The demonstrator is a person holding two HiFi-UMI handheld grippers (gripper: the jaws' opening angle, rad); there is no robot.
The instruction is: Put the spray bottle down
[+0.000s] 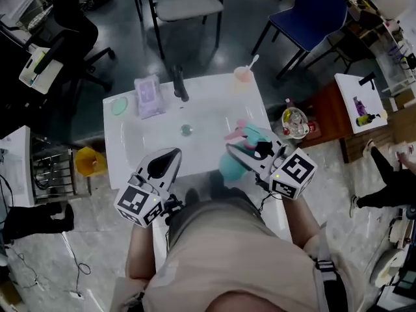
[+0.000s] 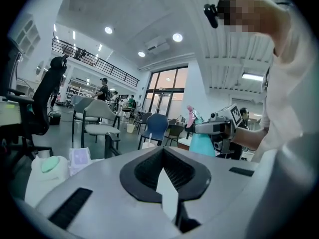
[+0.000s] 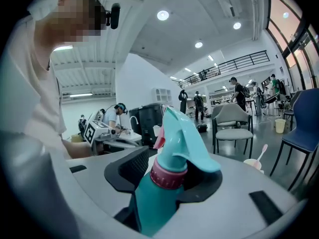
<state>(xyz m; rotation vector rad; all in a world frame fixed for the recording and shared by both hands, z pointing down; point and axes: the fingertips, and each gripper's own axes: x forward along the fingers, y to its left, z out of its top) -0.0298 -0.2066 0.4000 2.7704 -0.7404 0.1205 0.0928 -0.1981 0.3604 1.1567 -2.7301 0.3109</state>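
Observation:
A teal spray bottle [image 1: 229, 166] with a pink collar and trigger hangs over the front right part of a white sink [image 1: 156, 138]. My right gripper [image 1: 242, 149] is shut on it. In the right gripper view the jaws clasp the bottle [image 3: 164, 193] just below its pink collar, with the nozzle head pointing away. From the left gripper view the bottle [image 2: 202, 142] stands upright in the right gripper [image 2: 219, 128]. My left gripper [image 1: 174, 153] hovers over the sink's front left, shut with nothing held, its tips [image 2: 162, 151] meeting in a point.
A dark faucet [image 1: 180, 83] stands behind the basin, with the drain [image 1: 186, 130] in the middle. On the rim sit a purple pack [image 1: 148, 96], a green soap dish [image 1: 119, 106] and a cup with a toothbrush [image 1: 244, 75]. Chairs stand beyond.

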